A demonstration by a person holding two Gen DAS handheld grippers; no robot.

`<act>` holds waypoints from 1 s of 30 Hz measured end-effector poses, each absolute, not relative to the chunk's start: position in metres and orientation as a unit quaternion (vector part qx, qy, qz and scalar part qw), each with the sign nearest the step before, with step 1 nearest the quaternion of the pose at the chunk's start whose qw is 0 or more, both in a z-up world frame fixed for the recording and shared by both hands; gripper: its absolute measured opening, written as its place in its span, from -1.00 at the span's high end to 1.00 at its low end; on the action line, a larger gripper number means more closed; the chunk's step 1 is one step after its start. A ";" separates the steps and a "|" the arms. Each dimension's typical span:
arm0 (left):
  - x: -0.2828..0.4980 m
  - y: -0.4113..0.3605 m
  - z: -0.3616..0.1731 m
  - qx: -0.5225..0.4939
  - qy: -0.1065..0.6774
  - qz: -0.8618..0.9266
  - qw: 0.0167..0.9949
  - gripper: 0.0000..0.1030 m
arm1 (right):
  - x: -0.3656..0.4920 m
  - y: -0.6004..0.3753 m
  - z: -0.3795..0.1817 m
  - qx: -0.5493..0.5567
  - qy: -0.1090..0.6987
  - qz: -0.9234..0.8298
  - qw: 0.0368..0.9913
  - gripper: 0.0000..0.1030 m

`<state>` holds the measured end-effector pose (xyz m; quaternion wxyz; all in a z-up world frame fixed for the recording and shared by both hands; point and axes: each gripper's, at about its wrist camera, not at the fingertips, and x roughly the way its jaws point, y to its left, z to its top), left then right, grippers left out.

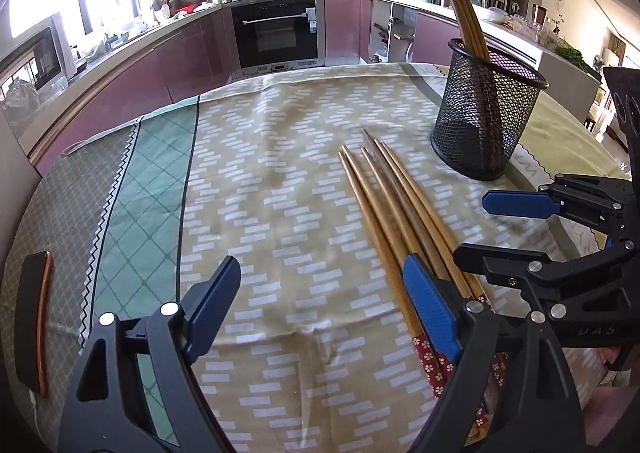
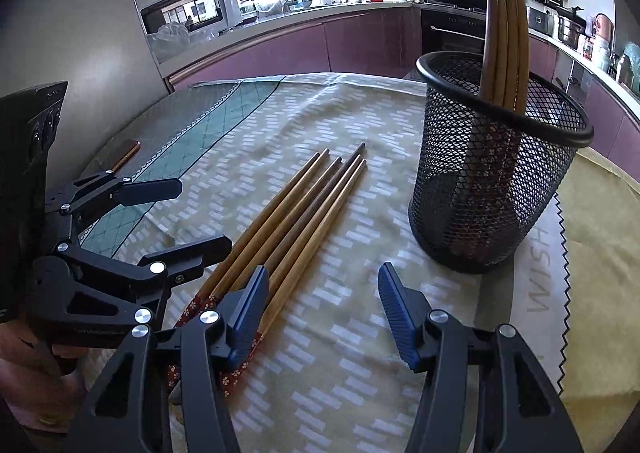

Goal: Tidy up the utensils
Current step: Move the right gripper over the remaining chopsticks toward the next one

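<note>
Several wooden chopsticks (image 1: 394, 201) with red flowered ends lie side by side on the tablecloth, also in the right wrist view (image 2: 296, 213). A black mesh cup (image 1: 486, 109) stands upright behind them and holds several chopsticks (image 1: 464, 9); it shows in the right wrist view (image 2: 496, 165) too. My left gripper (image 1: 320, 293) is open and empty, its right finger over the lying chopsticks. My right gripper (image 2: 324, 297) is open and empty, its left finger over the same bundle. Each gripper shows in the other's view, the right one (image 1: 516, 229) and the left one (image 2: 188, 213).
A patterned tablecloth (image 1: 280, 173) covers the round table. A dark phone (image 1: 34, 317) lies near the left edge, also in the right wrist view (image 2: 126, 153). Kitchen counters and an oven (image 1: 276, 29) stand beyond the table.
</note>
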<state>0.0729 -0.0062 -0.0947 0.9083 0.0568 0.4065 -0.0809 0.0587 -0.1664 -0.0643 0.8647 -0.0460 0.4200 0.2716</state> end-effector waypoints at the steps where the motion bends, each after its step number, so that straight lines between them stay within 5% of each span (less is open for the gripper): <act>1: 0.074 -0.006 -0.095 0.056 0.409 -0.082 0.907 -0.58 | 0.059 -0.166 -0.065 -0.048 0.421 0.271 0.864 -0.06; 9: 0.077 -0.006 -0.100 0.055 0.424 -0.084 0.900 -0.53 | 0.059 -0.167 -0.066 -0.051 0.424 0.267 0.864 0.03; 23: 0.085 0.001 -0.102 0.044 0.433 -0.081 0.897 -0.03 | 0.064 -0.161 -0.067 -0.072 0.431 0.251 0.864 0.23; 30: 0.094 -0.001 -0.101 0.032 0.434 -0.084 0.896 0.36 | 0.071 -0.162 -0.067 -0.061 0.433 0.242 0.866 0.64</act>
